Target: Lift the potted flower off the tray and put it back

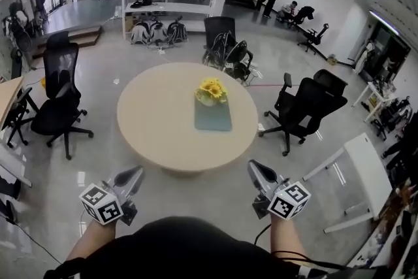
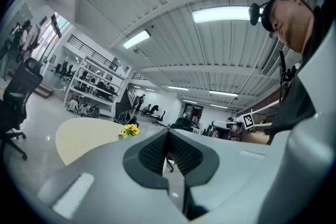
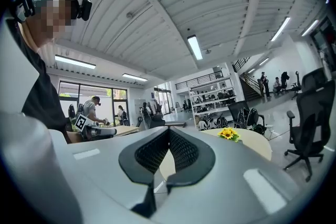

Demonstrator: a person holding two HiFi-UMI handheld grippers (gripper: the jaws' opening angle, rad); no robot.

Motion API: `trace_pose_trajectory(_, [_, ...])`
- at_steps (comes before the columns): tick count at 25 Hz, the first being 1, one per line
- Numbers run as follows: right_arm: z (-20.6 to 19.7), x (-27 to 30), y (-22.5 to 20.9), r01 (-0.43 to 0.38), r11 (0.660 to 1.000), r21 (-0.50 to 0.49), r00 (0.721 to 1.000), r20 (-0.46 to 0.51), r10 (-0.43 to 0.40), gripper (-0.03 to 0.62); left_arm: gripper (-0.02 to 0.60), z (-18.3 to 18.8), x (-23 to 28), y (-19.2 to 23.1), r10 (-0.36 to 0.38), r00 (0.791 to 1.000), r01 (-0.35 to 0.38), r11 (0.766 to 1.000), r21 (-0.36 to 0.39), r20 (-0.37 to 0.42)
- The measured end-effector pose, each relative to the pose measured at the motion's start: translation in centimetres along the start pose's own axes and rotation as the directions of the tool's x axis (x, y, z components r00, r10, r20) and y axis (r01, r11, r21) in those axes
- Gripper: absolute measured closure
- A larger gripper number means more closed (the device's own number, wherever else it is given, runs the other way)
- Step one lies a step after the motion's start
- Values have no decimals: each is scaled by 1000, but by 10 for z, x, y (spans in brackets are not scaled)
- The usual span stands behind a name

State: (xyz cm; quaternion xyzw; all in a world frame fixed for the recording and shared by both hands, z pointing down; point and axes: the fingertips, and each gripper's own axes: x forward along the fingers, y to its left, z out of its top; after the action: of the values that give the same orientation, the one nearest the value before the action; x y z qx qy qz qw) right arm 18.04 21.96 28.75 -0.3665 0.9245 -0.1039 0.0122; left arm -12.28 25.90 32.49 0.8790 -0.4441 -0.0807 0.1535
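**Item:** potted flower, yellow blooms in a small pale pot. It stands on the far end of a pale green rectangular tray, at centre frame in the head view.

**Support:** round beige table. The tray lies near its middle, slightly right.

**Left gripper**: lower left of the head view, short of the table's near edge. Its jaws are pressed together with nothing between them.

**Right gripper**: lower right, also short of the table. Its tips meet and it is empty.

**Surroundings:** black office chairs at the left and right of the frame.

**Status, judged:** approach only; the lift has not begun.

**Hazards, judged:**
- Closed jaws arriving at the pot would knock it over instead of straddling it, so they must spread first.
- The pot sits at the tray's far end, so a long reach over the table could brush the tray and slide it.
- A grip taken high would crush the blooms and miss the pot.
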Motion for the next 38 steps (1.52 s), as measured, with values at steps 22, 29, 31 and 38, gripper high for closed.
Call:
trace_pose_trajectory(22, [2,119,-131,170,983,64,985,-21,-169,580,588,11,186,135,-164,981,159,986,-51,-105])
trace_pose_trajectory(29, [28,221,-136,232,972,24,973,-24,-231,580,588,44,226,232,-235,965,230,972,-53,-117])
trace_pose_trajectory(31, [30,244,-137,234,972,14,972,-39,-234,580,588,46,231,255,-234,965,228,972,-61,-120])
trace_pose_trajectory(38, [27,287,-168,224,974,14,972,-80,-222,580,588,40,258,299,-198,971,190,979,-69,-133])
